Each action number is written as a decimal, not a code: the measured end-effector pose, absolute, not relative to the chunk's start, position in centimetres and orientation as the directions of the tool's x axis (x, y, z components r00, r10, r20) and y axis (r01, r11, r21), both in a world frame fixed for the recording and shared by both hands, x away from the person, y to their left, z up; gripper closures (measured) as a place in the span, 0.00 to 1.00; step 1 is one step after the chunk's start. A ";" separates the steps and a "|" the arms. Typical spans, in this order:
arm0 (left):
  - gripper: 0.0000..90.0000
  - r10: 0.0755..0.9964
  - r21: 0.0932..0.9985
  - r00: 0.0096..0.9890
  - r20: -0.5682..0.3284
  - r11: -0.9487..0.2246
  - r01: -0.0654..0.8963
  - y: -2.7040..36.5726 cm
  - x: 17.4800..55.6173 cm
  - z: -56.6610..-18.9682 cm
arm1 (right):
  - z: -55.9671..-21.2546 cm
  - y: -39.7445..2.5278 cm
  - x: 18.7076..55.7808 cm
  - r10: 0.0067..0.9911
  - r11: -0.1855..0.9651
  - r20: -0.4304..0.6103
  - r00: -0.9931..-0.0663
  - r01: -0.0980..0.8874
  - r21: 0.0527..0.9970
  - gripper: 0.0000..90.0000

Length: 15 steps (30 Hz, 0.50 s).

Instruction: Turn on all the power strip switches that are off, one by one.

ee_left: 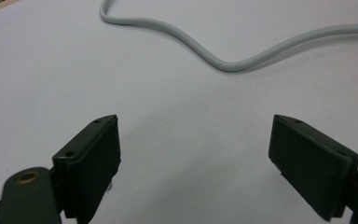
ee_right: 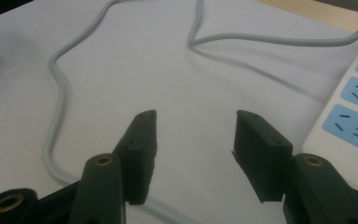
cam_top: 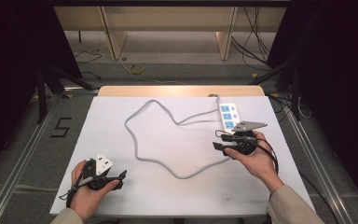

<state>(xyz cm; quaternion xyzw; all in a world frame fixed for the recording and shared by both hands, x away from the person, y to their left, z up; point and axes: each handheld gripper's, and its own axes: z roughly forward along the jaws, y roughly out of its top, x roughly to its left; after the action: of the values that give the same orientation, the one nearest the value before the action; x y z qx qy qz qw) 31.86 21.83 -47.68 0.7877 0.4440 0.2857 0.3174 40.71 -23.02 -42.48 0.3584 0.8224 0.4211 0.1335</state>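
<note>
Looks like the job here is dealing with the cable (cam_top: 168,140) of the power strip (cam_top: 229,116), and the right gripper (cam_top: 223,140) is the one closest to it, sitting just on the near side of the strip, right where the cable loops back in. If I were doing this, I'd get a grip on the cable close to the strip, where it lies flat on the surface (cam_top: 121,196), and come down so the cable runs across between the fingers, not along them, otherwise it'll just squirt out sideways. Also worth keeping off the strip body itself, since nudging it would drag the whole loop around. Right fingers (ee_right: 142,154) are apart, moderately wide, nothing between them, just bare surface, with the strip (ee_right: 349,121) off to one side and the cable (ee_right: 56,107) curving past on the other. The left gripper (cam_top: 116,179) is well away from the strip, at the near left corner, hanging back. Its fingers (ee_left: 93,163) are spread wide and empty, touching nothing I can see, with a bend of cable (ee_left: 223,63) lying on the surface ahead of them. I reckon it could pin that bend once the right has a hold.
</note>
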 end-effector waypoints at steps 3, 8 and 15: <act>0.18 0.880 0.752 0.443 0.170 -0.406 0.520 21.9 31.9 -47.7 | -42.9 -22.8 39.9 0.685 0.388 0.091 -0.722 0.468 0.794 0.52; 0.18 0.881 0.751 0.443 0.169 -0.406 0.521 21.9 31.9 -47.7 | -43.8 -22.5 38.1 0.666 0.387 0.082 -0.741 0.437 0.812 0.49; 0.18 0.879 0.750 0.447 0.168 -0.408 0.521 21.8 31.9 -47.8 | -44.3 -22.2 36.4 0.626 0.390 0.095 -0.774 0.417 0.821 0.46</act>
<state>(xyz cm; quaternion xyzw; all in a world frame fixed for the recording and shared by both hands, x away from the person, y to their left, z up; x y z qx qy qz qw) 31.93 21.84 -47.81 0.7898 0.4430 0.2836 0.3155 36.39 -22.18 -44.34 0.3157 0.8257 0.4531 0.1154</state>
